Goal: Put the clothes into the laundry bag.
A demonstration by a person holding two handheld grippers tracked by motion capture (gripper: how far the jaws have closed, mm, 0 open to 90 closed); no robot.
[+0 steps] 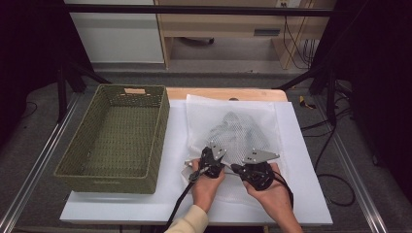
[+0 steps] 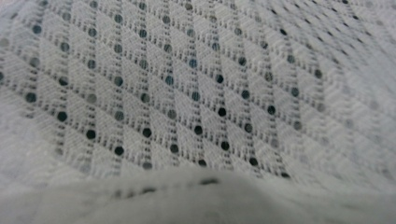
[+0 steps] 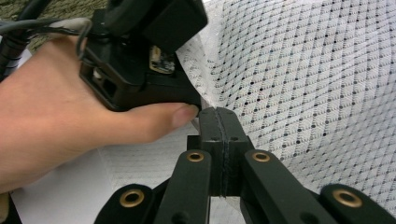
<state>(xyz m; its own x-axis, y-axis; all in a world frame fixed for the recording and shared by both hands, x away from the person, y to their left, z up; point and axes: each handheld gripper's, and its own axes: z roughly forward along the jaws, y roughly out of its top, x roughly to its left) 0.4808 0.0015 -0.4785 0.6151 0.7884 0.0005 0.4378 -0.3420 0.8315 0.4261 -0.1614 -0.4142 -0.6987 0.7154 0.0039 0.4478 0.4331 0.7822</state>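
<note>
A white mesh bag (image 1: 243, 121) lies flat on the white table top (image 1: 303, 165), with a grey garment (image 1: 232, 127) inside it. Both hands rest at the bag's near edge. My left gripper (image 1: 210, 162) sits on the mesh; its jaws are hidden, and its own view is pressed close against the mesh (image 2: 196, 93). My right gripper (image 1: 236, 169) points left toward the left hand, its jaws pressed together (image 3: 218, 116). The bag's edge (image 3: 205, 100) meets their tip beside the left thumb (image 3: 177, 116); whether mesh is pinched I cannot tell.
A green woven basket (image 1: 161, 131) with nothing in it stands on the left of the table, right beside the bag. Black frame bars and cables surround the table. Wooden furniture stands behind.
</note>
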